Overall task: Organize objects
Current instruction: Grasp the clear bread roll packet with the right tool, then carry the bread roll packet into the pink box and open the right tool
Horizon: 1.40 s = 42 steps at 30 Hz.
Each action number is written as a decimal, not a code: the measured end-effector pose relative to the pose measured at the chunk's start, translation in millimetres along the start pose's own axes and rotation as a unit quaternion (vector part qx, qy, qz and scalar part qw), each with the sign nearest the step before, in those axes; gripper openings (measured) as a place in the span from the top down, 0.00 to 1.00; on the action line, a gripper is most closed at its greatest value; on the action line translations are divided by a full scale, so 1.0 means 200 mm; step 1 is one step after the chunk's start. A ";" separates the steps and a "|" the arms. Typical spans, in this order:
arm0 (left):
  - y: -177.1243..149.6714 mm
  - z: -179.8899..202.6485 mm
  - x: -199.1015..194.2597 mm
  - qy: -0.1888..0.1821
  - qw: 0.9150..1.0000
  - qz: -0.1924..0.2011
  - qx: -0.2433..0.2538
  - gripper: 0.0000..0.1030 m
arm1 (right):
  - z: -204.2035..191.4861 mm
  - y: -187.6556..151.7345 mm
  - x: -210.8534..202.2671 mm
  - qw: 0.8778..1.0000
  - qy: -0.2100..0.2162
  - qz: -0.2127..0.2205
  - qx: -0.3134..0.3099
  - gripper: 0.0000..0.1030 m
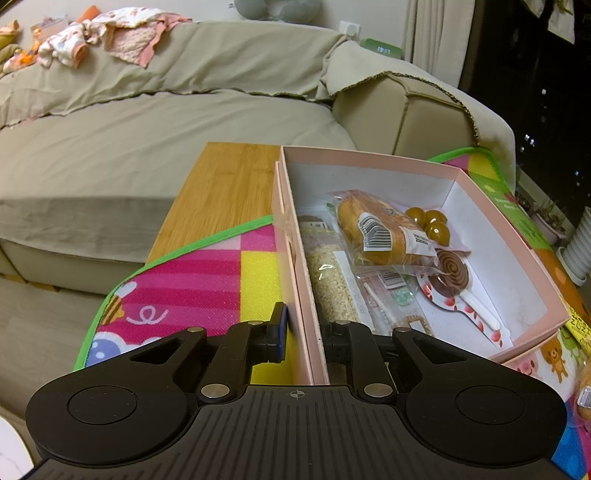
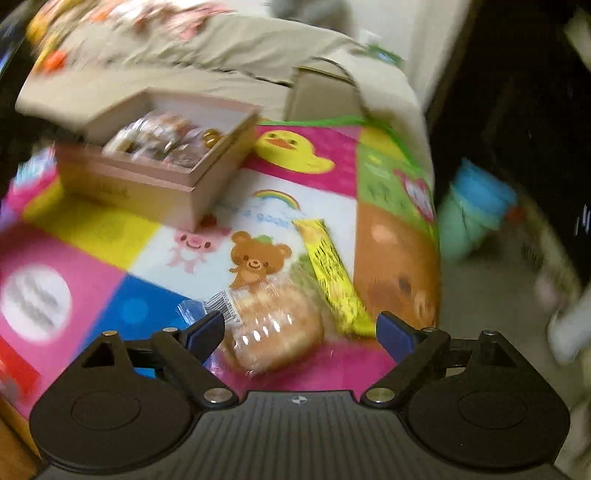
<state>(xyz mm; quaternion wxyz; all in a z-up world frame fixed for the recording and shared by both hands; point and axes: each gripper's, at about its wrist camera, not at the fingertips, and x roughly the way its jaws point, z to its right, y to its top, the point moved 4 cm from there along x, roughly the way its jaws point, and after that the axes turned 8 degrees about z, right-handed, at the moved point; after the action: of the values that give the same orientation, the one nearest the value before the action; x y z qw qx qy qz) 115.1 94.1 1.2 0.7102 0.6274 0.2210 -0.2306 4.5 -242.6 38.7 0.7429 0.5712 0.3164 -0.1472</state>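
Observation:
A pink box (image 1: 376,162) sits on a colourful play mat (image 1: 207,273). It holds a wrapped bread (image 1: 376,229), brown balls, a grain packet (image 1: 328,280) and a swirl lollipop (image 1: 452,275). My left gripper (image 1: 301,325) is shut on the box's near-left wall, one finger outside, one inside. In the blurred right wrist view the box (image 2: 147,184) lies far left. My right gripper (image 2: 301,328) is open around a wrapped bread (image 2: 273,328) on the mat. A yellow snack stick (image 2: 332,273) lies just beyond it.
A beige sofa (image 1: 147,140) stands behind the mat, with clothes (image 1: 103,33) on its back. A wooden tabletop (image 1: 221,192) shows beyond the mat's green edge. A blue-green container (image 2: 476,210) stands on the floor to the right.

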 end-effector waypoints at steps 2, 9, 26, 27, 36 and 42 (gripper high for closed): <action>0.00 0.00 0.00 0.000 1.000 0.000 0.000 0.84 | 0.05 -0.01 0.00 0.995 0.043 -0.017 0.092 0.10; 0.00 0.00 0.00 0.000 1.000 0.000 0.000 0.85 | -0.02 0.00 0.18 0.985 0.059 -0.027 0.163 0.09; 0.00 0.00 0.00 0.002 1.000 0.000 0.002 0.85 | -0.16 0.07 0.08 0.995 0.068 -0.019 0.075 0.41; 0.00 0.00 0.00 0.002 1.000 0.000 0.001 0.85 | -0.17 0.11 0.06 0.994 0.075 -0.009 0.075 0.41; 0.00 0.00 0.00 0.001 1.000 0.000 0.002 0.85 | -0.35 0.61 -0.04 0.985 0.136 0.100 0.043 0.41; 0.00 0.00 0.00 0.001 1.000 0.000 0.002 0.85 | -0.51 0.86 0.12 0.975 0.171 0.122 0.069 0.41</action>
<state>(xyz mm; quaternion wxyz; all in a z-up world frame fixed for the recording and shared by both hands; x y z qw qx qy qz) 115.0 93.7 1.2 0.7088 0.6288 0.2217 -0.2304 92.0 -91.4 139.5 0.6490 0.6721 0.3558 0.0235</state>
